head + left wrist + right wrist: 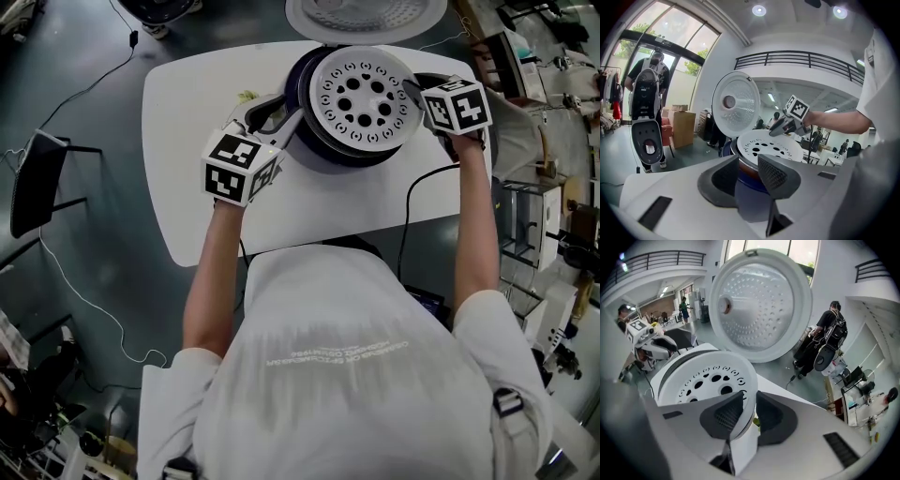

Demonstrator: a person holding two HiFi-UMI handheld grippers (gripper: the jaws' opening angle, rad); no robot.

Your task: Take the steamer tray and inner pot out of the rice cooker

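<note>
- Right gripper (750, 397): jaws were closed on the rim of the steamer tray (707, 378), one ribbed pad on each face of the rim.
- Steamer tray: a white disc pierced with round holes. In the head view the right gripper (411, 91) had it by its right-hand rim. The tray (366, 94) lay over the open mouth of the rice cooker (309, 142), offset to the right, so that a dark crescent of the mouth showed on the left.
- Left gripper (747, 161): jaws stood spread. The cooker's dark blue wall (745, 185) was seen between them, and no pad was observed pressing on it.
- In the head view the left gripper (277, 112) was against the cooker's left side.
- Inner pot: could not be told apart from the cooker beneath the tray.
- Rice cooker: stood at the middle of the tabletop's (187, 141) far edge, with its lid (366, 14) swung open beyond that edge.
- A black cord (412, 197) ran from the cooker's right side over the near edge.
</note>
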